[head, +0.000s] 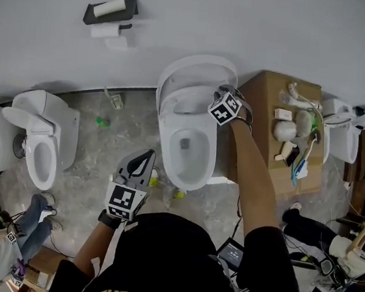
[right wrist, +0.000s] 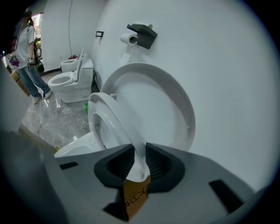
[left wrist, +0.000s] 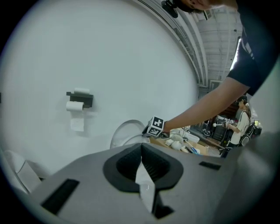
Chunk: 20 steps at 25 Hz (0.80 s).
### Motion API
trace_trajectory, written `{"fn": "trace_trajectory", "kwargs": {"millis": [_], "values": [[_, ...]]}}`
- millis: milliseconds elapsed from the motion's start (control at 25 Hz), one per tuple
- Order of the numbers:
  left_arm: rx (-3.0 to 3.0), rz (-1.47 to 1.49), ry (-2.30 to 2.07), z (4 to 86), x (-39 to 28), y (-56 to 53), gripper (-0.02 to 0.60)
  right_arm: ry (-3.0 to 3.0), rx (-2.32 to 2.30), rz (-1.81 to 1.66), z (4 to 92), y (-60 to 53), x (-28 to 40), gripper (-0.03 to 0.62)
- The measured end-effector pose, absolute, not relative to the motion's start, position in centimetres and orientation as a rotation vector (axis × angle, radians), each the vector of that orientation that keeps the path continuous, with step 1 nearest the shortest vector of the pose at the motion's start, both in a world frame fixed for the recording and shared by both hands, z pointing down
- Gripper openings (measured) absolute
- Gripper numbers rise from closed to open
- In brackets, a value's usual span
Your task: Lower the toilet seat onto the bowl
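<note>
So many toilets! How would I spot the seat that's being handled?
Find the black paper holder on the wall; the toilet near it stands beside a cardboard box. Its seat is the ring tilted in front of the upright lid. Only this seat has the right gripper clamped on its rim.

the toilet seat (right wrist: 120, 124) and its lid (right wrist: 168, 109) look like smooth, glossy white plastic. the bowl (head: 189, 182) is glazed white ceramic with a hard shine (the second toilet (head: 41, 149) has the same finish). the floor (head: 94, 171) is polished grey marbled stone. the wall (head: 262, 20) is smooth and matt white. the box (head: 263, 99) is plain brown cardboard, dull. the paper roll (head: 110, 7) is soft white tissue on a dark matt holder (head: 91, 14). the right gripper (right wrist: 140, 146) has a matt grey plastic shell and ribbed black pads (right wrist: 158, 162).
</note>
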<state>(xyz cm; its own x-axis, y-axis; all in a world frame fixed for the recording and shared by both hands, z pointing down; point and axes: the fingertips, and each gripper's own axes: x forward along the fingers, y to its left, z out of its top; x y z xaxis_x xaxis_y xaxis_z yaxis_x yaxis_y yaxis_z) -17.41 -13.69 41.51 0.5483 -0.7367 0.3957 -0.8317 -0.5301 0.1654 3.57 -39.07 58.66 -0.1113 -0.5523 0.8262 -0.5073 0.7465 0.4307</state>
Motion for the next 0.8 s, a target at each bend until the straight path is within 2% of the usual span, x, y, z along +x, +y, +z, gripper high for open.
{"fn": "trace_trajectory", "kwargs": {"millis": [800], "values": [[2.501, 0.386, -1.222, 41.2, -15.2, -12.2, 0.012, -1.773, 0.830, -0.016, 58.4, -35.0, 3.9, 0.081]]}}
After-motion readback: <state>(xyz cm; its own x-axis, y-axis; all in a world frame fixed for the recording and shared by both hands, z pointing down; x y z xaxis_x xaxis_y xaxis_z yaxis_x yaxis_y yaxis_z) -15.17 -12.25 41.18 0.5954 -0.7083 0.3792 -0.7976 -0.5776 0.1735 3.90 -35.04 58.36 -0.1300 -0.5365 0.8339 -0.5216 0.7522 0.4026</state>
